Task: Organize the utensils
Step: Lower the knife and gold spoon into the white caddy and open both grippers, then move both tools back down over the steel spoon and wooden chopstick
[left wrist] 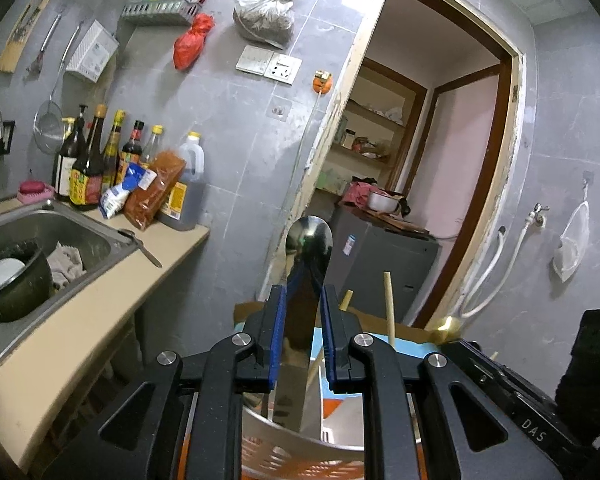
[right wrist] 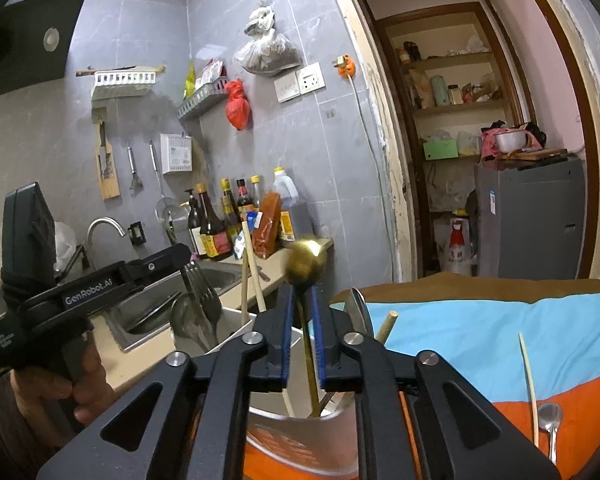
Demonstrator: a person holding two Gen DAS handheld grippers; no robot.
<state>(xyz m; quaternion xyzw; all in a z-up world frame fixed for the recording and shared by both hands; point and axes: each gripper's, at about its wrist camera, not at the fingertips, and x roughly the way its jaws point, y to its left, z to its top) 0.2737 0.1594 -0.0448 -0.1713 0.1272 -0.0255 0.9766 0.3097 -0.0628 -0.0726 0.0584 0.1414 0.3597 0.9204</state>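
In the left wrist view my left gripper (left wrist: pixel 303 296) is shut on a flat steel spatula (left wrist: pixel 306 264), blade up, its lower end in a white perforated utensil holder (left wrist: pixel 300 456). Wooden chopsticks (left wrist: pixel 389 304) stand beside it. In the right wrist view my right gripper (right wrist: pixel 300 300) has its blue pads around the thin stem of a gold spoon (right wrist: pixel 306 266), bowl up, stem reaching down into the white utensil holder (right wrist: pixel 296 420). The left gripper (right wrist: pixel 196 276) shows at the left there, near steel utensils (right wrist: pixel 198 312).
A blue and orange cloth (right wrist: pixel 480 344) covers the table, with a loose chopstick (right wrist: pixel 530 384) and a steel spoon (right wrist: pixel 550 428) on it. A steel sink (left wrist: pixel 60 240) holding a pot sits at left, sauce bottles (left wrist: pixel 100 160) behind it. A doorway with a grey fridge (right wrist: pixel 532 220) is at right.
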